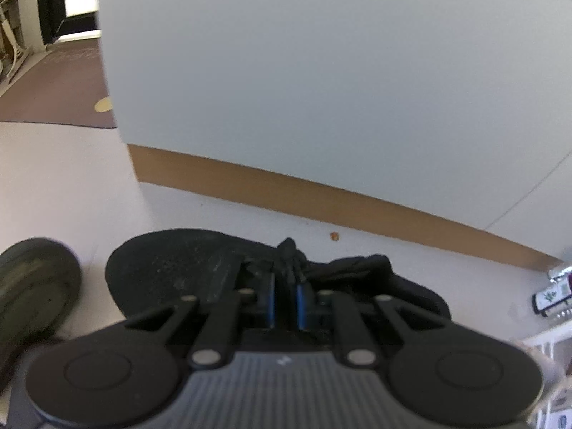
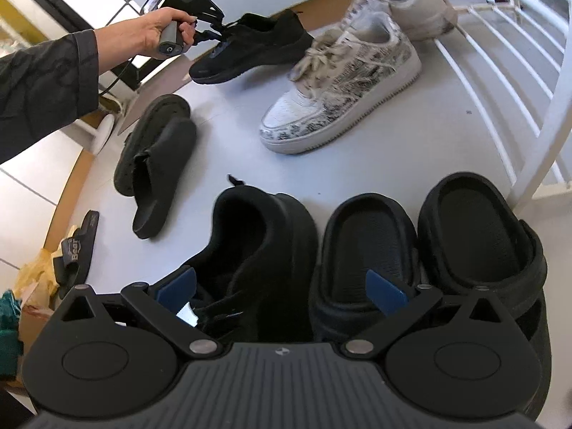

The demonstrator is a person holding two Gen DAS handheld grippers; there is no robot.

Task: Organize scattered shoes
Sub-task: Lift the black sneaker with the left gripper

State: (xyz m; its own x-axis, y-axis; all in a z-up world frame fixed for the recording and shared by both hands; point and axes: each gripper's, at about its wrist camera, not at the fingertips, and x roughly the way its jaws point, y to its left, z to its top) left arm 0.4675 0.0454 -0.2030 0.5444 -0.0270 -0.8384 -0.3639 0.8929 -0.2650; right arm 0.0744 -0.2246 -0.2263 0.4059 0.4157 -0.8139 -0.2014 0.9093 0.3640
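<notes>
My left gripper (image 1: 286,280) is shut on the laces of a black sneaker (image 1: 171,268). In the right wrist view the same left gripper (image 2: 211,32), held by a hand (image 2: 157,32), has that black sneaker (image 2: 257,50) lifted off the floor, toe tilted down. My right gripper (image 2: 282,287) is open, its blue pads (image 2: 178,289) spread wide above the heel of a second black sneaker (image 2: 257,250) and not touching it. A pair of black clogs (image 2: 479,236) stands just to the right of that sneaker.
A white and grey sneaker (image 2: 339,82) and a beige shoe (image 2: 418,10) lie further back. A black slipper (image 2: 153,164) and a strap sandal (image 2: 78,246) are to the left. A white wire rack (image 2: 518,71) borders the right. A wall with brown skirting (image 1: 321,200) is ahead.
</notes>
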